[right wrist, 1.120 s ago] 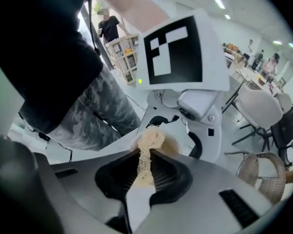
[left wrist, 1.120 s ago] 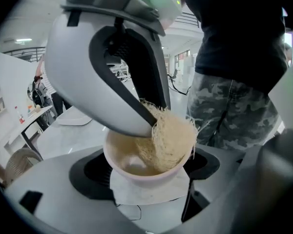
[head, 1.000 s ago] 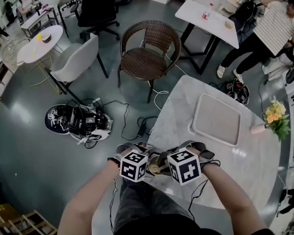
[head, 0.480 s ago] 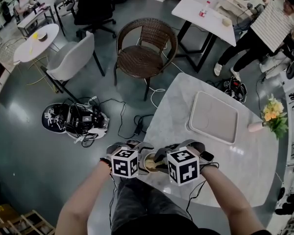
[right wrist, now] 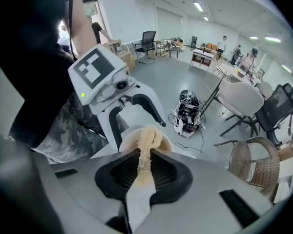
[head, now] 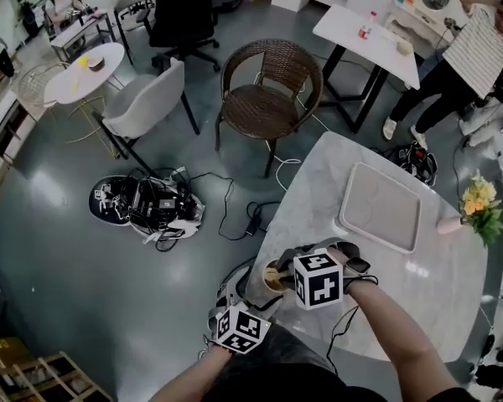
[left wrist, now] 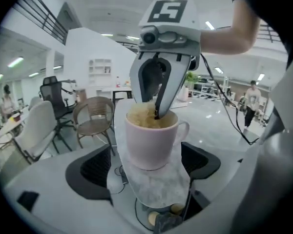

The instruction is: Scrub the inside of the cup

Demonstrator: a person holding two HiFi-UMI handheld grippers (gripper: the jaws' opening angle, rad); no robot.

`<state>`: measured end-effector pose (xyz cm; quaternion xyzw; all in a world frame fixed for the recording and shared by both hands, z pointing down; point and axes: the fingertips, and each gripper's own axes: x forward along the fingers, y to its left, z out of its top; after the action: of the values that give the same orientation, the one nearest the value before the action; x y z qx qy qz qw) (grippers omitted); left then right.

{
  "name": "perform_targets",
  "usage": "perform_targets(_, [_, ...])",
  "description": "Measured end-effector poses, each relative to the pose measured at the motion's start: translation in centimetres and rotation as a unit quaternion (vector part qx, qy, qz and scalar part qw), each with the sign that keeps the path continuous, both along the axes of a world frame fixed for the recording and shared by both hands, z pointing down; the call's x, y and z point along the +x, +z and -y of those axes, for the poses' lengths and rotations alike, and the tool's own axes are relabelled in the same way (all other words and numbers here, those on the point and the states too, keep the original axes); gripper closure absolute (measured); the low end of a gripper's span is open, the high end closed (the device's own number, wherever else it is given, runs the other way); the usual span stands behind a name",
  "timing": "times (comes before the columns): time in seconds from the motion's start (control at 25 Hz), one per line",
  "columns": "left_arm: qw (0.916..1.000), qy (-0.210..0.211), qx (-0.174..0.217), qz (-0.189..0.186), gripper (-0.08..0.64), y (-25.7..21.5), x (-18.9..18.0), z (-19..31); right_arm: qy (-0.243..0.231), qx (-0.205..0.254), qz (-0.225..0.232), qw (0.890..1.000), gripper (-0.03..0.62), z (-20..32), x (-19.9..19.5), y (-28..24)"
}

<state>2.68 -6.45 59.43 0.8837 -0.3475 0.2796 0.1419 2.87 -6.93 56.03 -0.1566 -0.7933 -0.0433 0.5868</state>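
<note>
A pale pink cup [left wrist: 151, 139] with a handle on its right stands at the near edge of the marble table [head: 318, 182]. In the head view the cup [head: 271, 277] sits just left of my right gripper [head: 290, 272]. That gripper [right wrist: 144, 167] is shut on a tan scrubbing sponge [right wrist: 145, 147], whose far end is down inside the cup [right wrist: 129, 139]. My left gripper [left wrist: 146, 167] is open, its jaws standing apart on the near side of the cup and not touching it. In the head view the left gripper [head: 235, 304] hangs off the table edge, below and left of the cup.
A white tray [head: 380, 205] lies further back on the table, with a vase of yellow flowers [head: 479, 205] at the right edge. On the floor to the left are a pile of gear and cables [head: 147, 208], a wicker chair [head: 268, 90] and a grey chair [head: 147, 103].
My left gripper has drawn back from beside the cup, down and toward the person, and now stands open off the table edge. The right gripper stays at the cup with the sponge.
</note>
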Motion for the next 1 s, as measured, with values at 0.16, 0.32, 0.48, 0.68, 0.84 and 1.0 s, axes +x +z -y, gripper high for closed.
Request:
perform_targets(0.16, [0.9977,-0.061,0.022,0.022,0.117,0.0,1.4,0.3,0.019,-0.004,0.006,1.0,0.532,-0.1,0.0,0.1])
perform_targets(0.32, [0.9967,-0.06,0.045,0.032,0.118,0.0,2.3,0.8,0.033,-0.003,0.011,0.999,0.532,-0.3,-0.1,0.3])
perform_targets(0.48, [0.9981,-0.025,0.05,0.025,0.164,0.1,2.2,1.3,0.031,0.002,0.007,0.999,0.532,-0.5,0.2,0.4])
perform_targets(0.68, [0.9955,0.075,0.059,-0.001,0.175,0.0,2.7,1.0,0.021,0.012,-0.001,1.0,0.532,-0.9,0.8,0.5])
perform_targets(0.84, [0.9806,0.185,0.064,0.003,0.189,0.2,2.9,0.7,0.048,0.041,-0.029,0.998,0.532,-0.1,1.3,0.8])
perform_targets(1.0, [0.9608,0.269,0.064,0.016,0.192,0.3,3.1,0.7,0.095,0.087,-0.065,0.989,0.532,1.2,1.5,1.3])
